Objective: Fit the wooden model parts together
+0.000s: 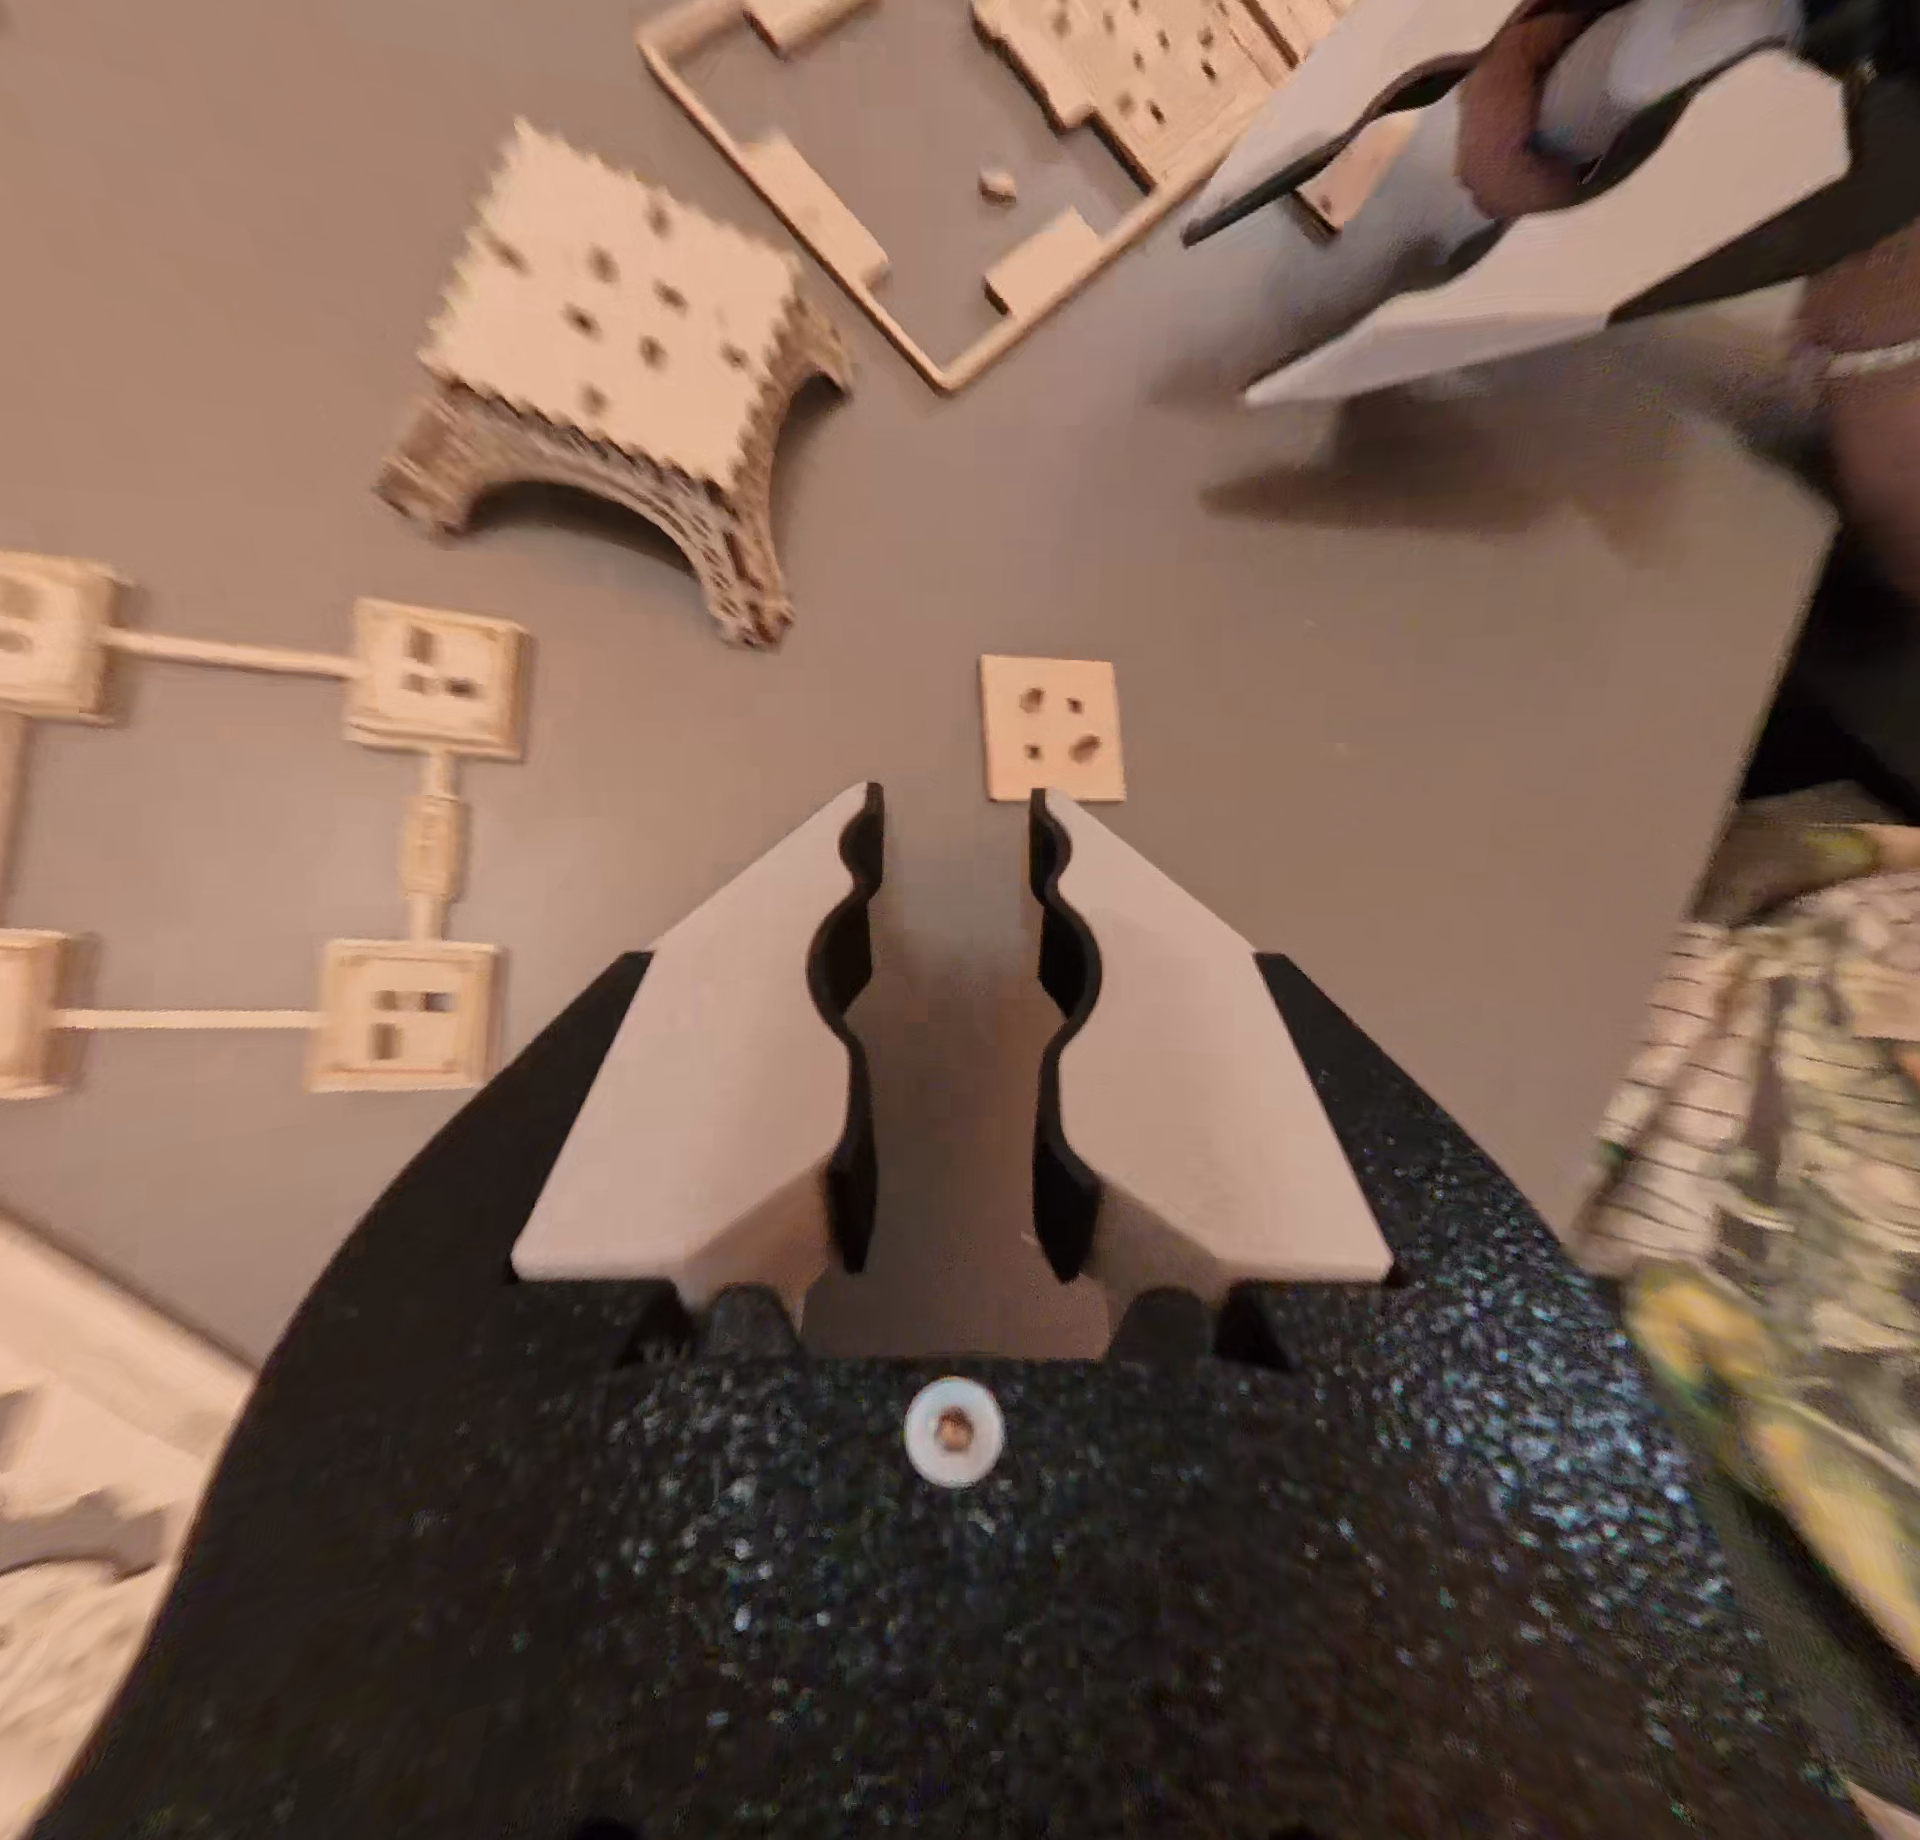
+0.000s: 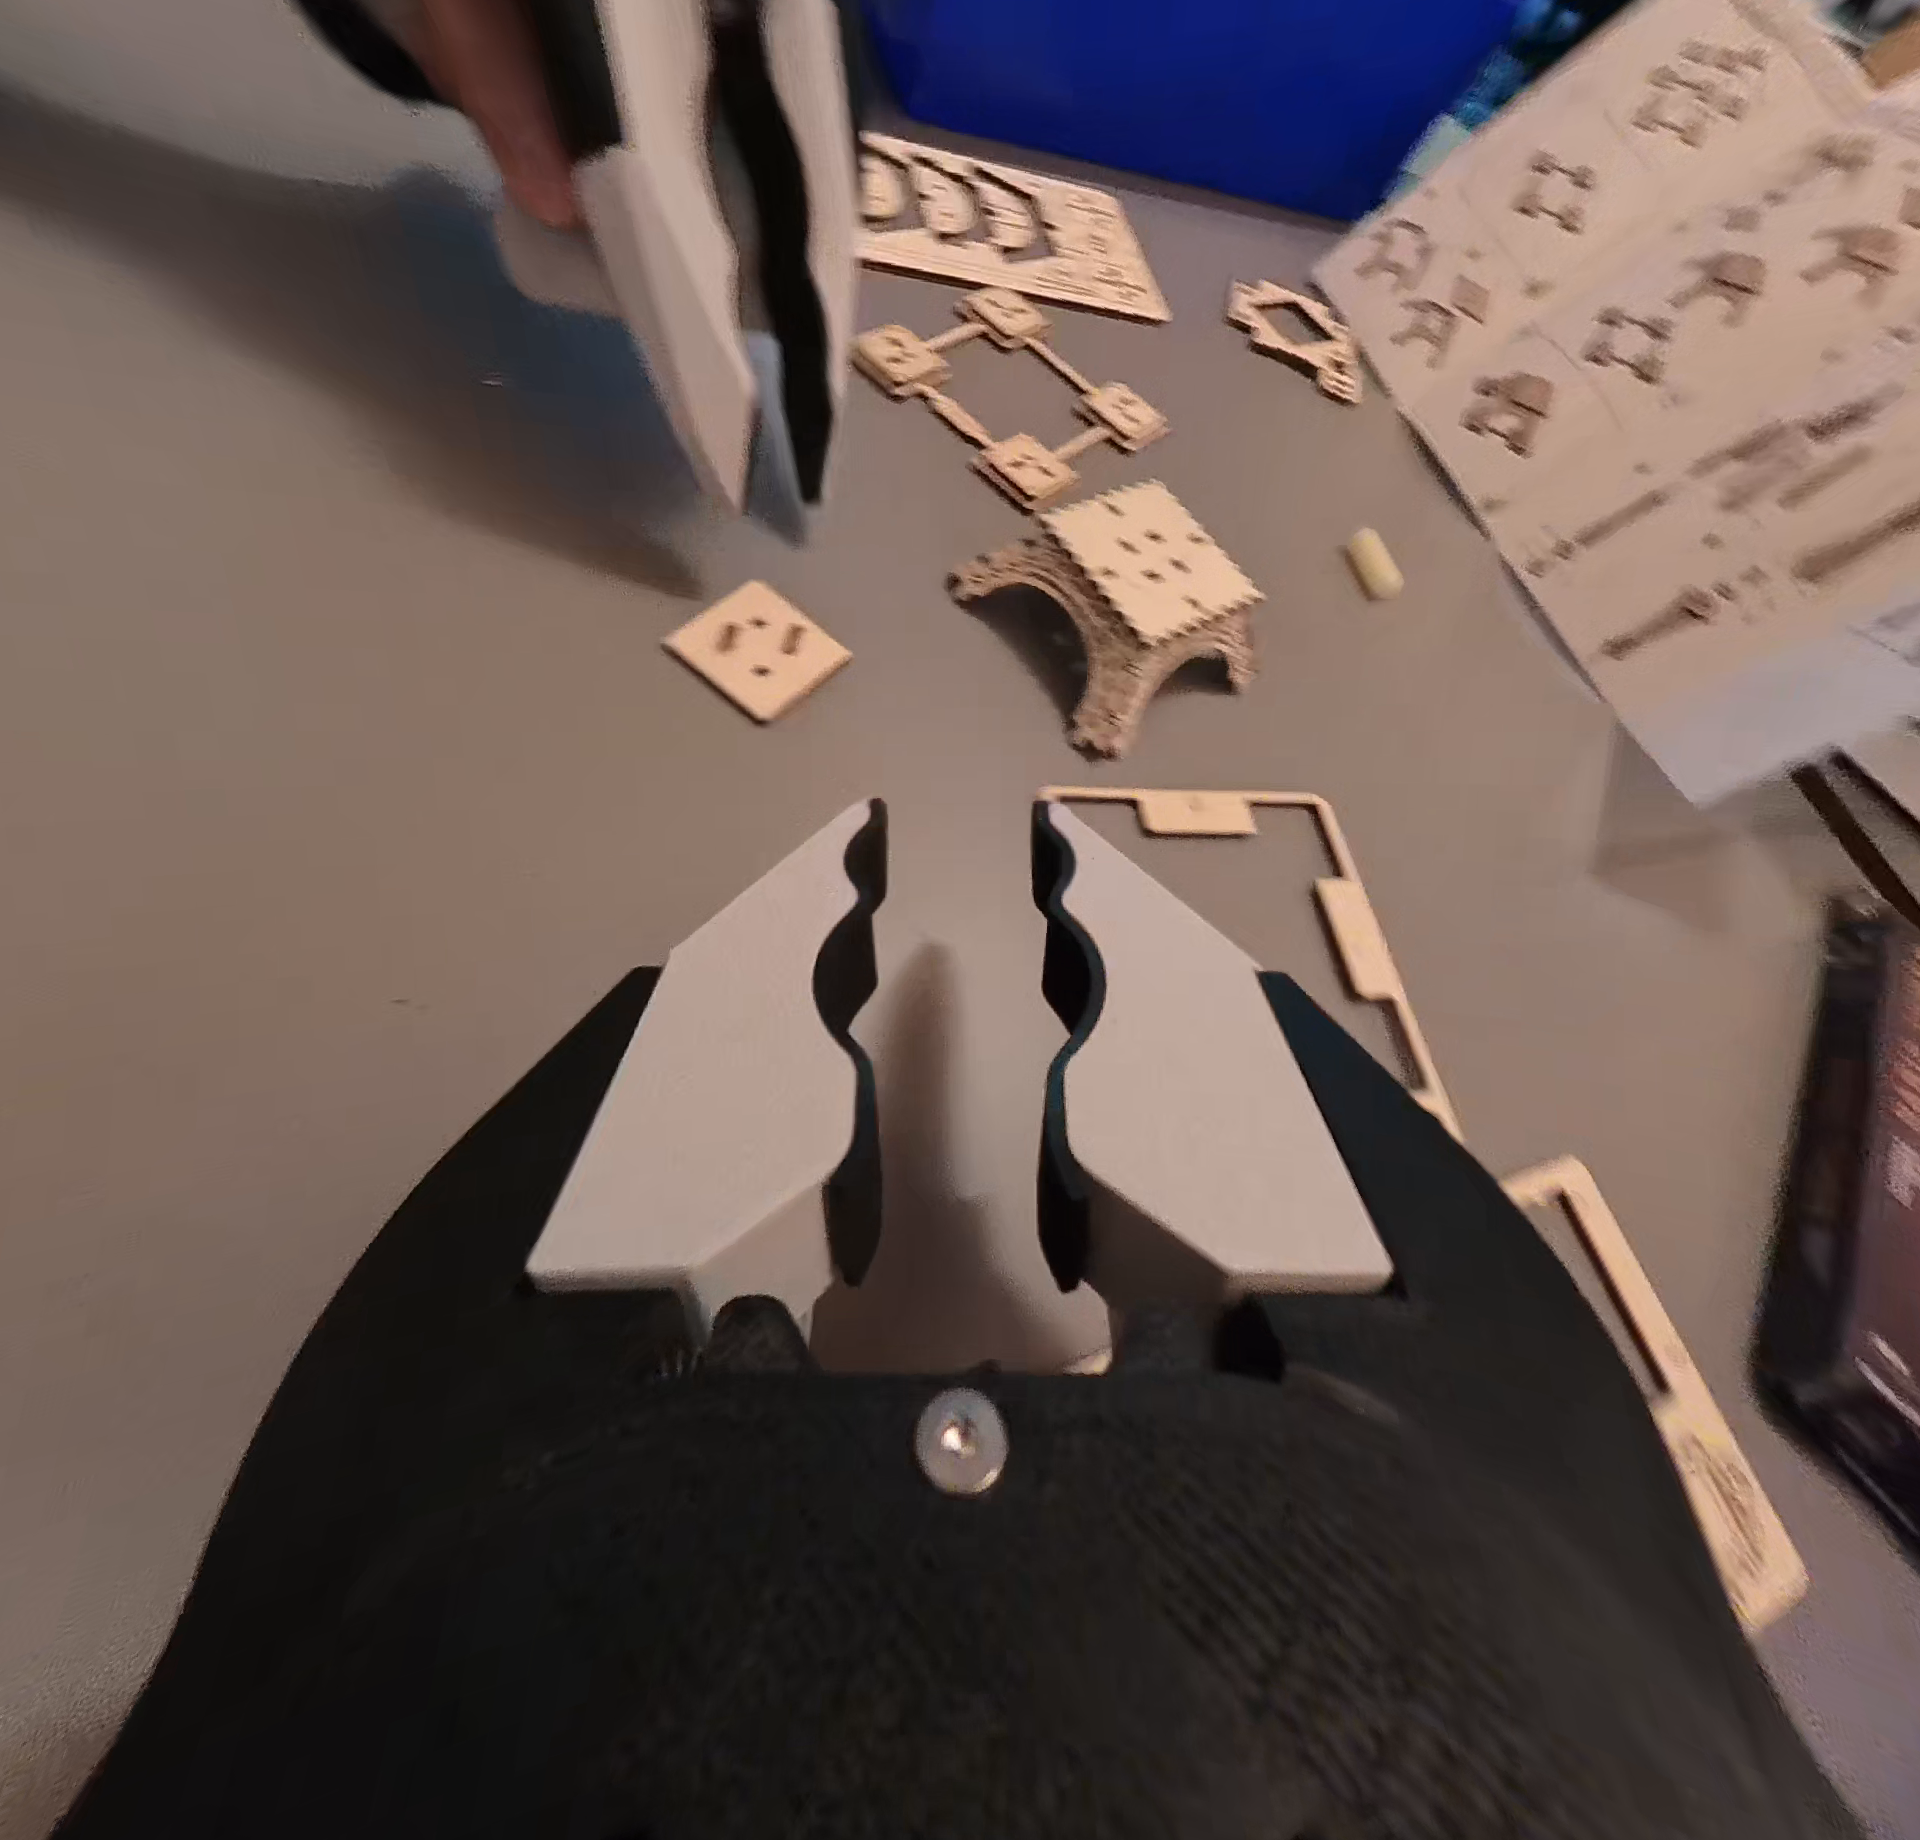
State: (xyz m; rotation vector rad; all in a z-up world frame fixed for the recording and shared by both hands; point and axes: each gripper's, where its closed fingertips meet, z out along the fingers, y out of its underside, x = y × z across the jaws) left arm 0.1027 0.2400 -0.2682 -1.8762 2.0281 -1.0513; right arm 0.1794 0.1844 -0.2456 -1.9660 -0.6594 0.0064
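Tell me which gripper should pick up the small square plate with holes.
Left. The left gripper hovers open right beside the small square plate, while the right gripper is also open but farther from it.

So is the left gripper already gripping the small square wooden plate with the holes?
No. The left gripper is open with nothing between its fingers, and the small square plate lies flat on the grey table just beyond its fingertips.

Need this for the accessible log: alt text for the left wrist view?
The open, empty left gripper hovers over a grey table, its fingers just short of a small square wooden plate. An arched wooden tower base stands beyond; the right gripper hovers top right.
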